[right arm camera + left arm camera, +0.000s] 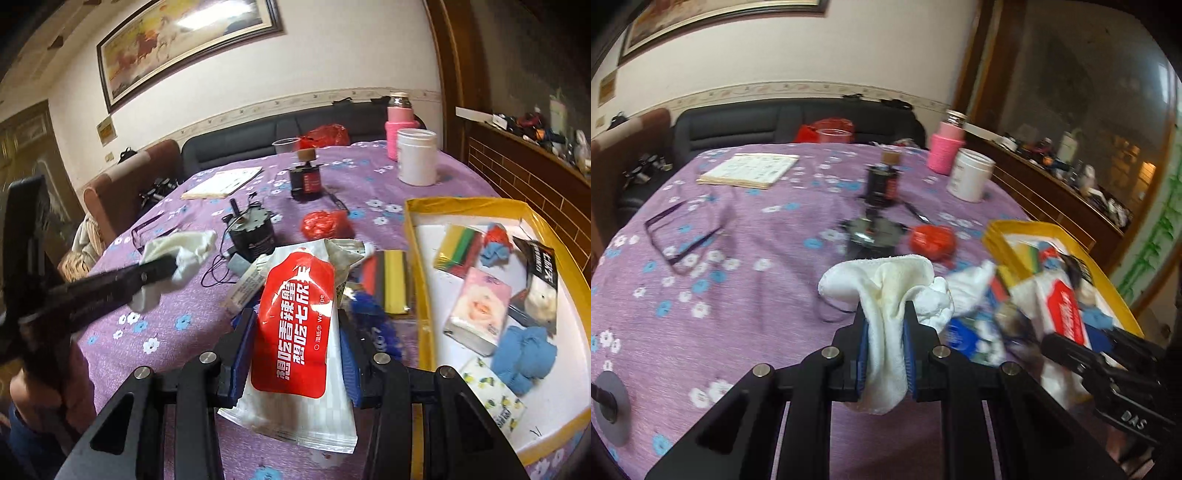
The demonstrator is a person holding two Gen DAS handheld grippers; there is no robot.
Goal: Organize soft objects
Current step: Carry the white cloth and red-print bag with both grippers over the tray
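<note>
I am pinching a crumpled white terry cloth [886,295] in my left tongs [885,343] and a red-and-white wet-wipe pack [295,325] in my right tongs [295,354], both above the purple floral tablecloth [720,295], while the yellow-rimmed white tray [413,258] on the right is already holding several soft items, so I judge the sorting partway done.
</note>
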